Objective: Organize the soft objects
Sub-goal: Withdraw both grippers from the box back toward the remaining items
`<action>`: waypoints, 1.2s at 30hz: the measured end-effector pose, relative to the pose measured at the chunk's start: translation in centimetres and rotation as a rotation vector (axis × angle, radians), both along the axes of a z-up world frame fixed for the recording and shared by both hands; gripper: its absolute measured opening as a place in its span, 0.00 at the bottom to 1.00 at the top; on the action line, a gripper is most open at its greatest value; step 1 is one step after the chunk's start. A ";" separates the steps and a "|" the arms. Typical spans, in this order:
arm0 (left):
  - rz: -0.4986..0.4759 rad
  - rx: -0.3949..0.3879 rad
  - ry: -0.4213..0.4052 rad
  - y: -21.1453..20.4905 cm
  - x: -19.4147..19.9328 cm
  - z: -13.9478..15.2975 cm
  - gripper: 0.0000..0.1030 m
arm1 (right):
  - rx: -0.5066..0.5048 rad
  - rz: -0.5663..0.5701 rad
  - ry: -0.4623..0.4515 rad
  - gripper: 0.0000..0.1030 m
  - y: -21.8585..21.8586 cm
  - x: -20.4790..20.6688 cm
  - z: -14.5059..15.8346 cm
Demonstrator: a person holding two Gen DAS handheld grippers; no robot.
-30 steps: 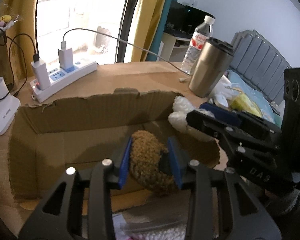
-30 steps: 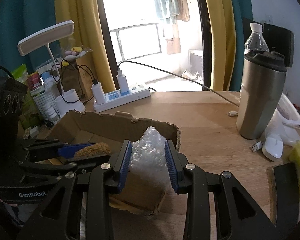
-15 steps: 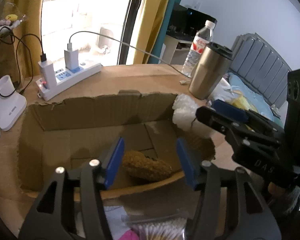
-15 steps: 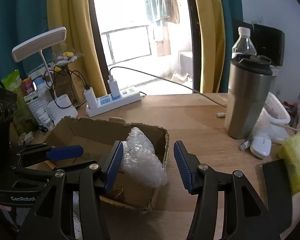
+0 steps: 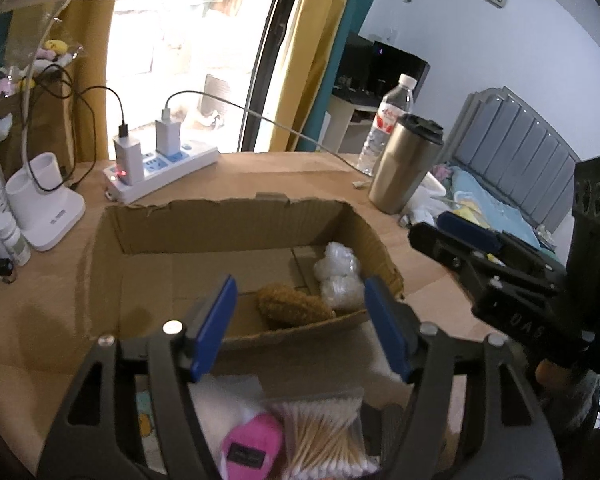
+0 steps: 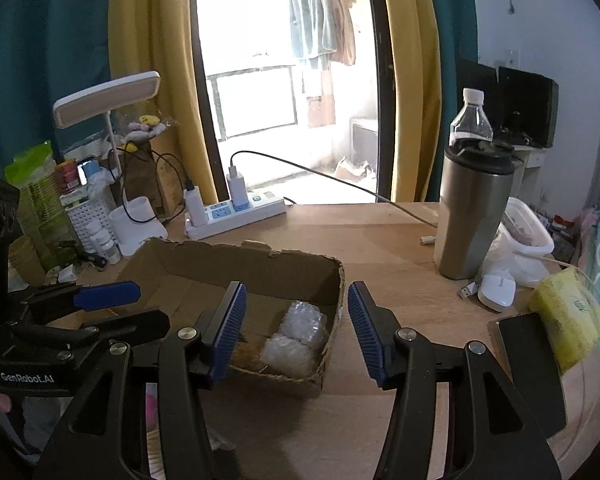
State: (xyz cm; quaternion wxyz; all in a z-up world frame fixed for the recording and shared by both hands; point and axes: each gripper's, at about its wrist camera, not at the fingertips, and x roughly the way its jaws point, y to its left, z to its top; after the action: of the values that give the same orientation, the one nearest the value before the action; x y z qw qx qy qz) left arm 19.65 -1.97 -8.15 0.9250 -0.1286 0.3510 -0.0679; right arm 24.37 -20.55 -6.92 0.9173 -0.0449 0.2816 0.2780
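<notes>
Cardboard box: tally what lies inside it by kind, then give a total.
Inside the cardboard box:
Brown fuzzy toy: 1
Bubble wrap bundle: 1
Total: 2
Both lie at the box's right end, side by side. The left gripper and right gripper are open and hold nothing.

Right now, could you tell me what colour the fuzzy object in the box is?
Golden brown fuzzy object, clearest in the left wrist view.

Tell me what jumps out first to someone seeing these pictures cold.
The torn open cardboard box mid-table, holding a fuzzy brown plush lump beside a crumpled white bubble-wrap wad in its right corner. The left gripper and right gripper hang open nearby; a tall steel tumbler stands right.
</notes>
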 end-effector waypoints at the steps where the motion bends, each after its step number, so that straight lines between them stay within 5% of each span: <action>1: 0.001 0.000 -0.004 0.1 -0.4 0.1 0.66 | -0.001 -0.001 -0.003 0.54 0.0 -0.3 0.1; 36: 0.027 -0.028 -0.047 1.3 -9.5 0.3 0.67 | -0.051 0.019 -0.027 0.55 1.1 -9.6 0.2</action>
State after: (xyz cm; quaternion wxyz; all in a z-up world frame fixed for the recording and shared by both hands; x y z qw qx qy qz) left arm 10.10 -0.63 -7.84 0.9319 -0.1446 0.3266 -0.0632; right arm 14.78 -19.46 -6.77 0.9169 -0.0746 0.2757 0.2787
